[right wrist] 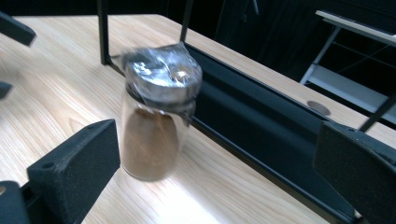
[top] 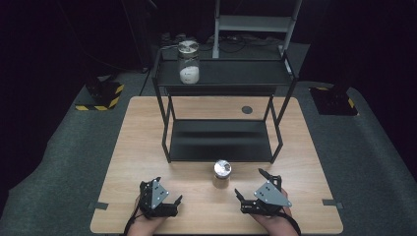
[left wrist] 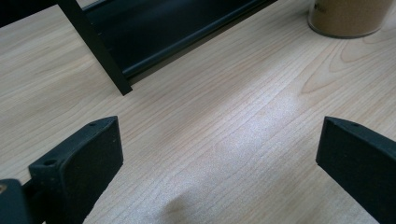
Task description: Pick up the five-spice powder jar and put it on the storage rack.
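Note:
A small glass jar of brown powder (top: 222, 175) with a silver lid stands on the wooden table (top: 128, 147), just in front of the black shelf rack (top: 221, 140). My right gripper (top: 252, 183) is open to the jar's right, jaws wide, and the jar (right wrist: 156, 121) stands ahead between them, nearer the left one. My left gripper (top: 169, 191) is open at the front left, over bare wood; the jar's base (left wrist: 348, 18) shows at the top right of its view. A second jar with white powder (top: 189, 62) stands on the rack's top shelf.
The rack's lower shelf (top: 221, 142) lies just behind the brown jar, with a front leg (left wrist: 98, 51) close to my left gripper. A dark round disc (top: 247, 109) sits in the table behind the rack. A metal stand (top: 255, 24) rises beyond the table.

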